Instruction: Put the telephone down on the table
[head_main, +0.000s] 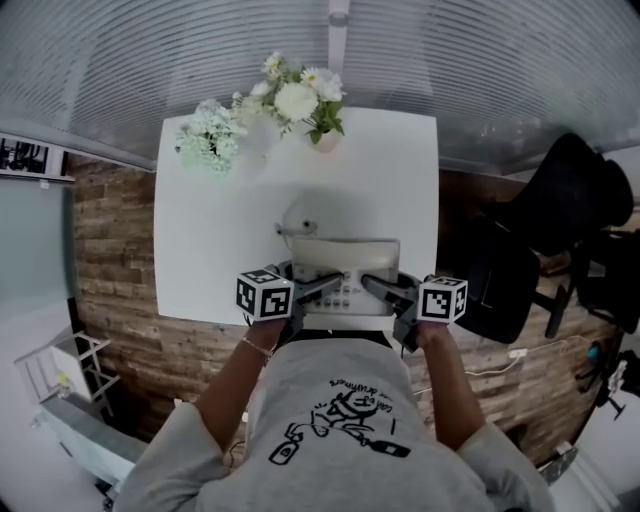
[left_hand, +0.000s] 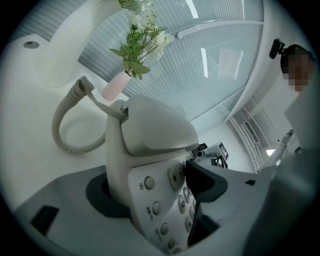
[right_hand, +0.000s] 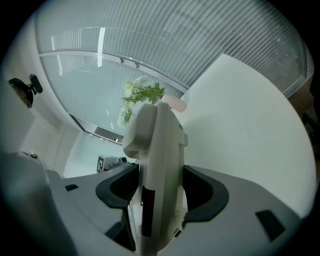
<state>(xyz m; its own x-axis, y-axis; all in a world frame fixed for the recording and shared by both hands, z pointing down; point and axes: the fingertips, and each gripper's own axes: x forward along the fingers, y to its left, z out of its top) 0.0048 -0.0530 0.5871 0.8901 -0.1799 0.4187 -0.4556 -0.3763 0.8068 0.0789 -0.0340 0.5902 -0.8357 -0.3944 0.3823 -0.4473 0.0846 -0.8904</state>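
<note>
A white desk telephone (head_main: 345, 270) with its handset on the cradle sits low at the near edge of the white table (head_main: 210, 230); whether it rests on the top I cannot tell. Its coiled cord (left_hand: 62, 135) loops onto the tabletop behind it. My left gripper (head_main: 322, 290) flanks the phone's left side. In the left gripper view the phone body (left_hand: 150, 140) stands between the jaws of that gripper (left_hand: 155, 187), which are spread with the pads not pressing. My right gripper (head_main: 378, 288) holds the right side; its pads clamp the phone's edge (right_hand: 160, 165) in the right gripper view (right_hand: 162, 195).
A pink vase of white flowers (head_main: 300, 100) and a second pale bunch (head_main: 208, 135) stand at the table's far edge. A black chair (head_main: 560, 220) is to the right of the table. Brick-pattern flooring lies on both sides.
</note>
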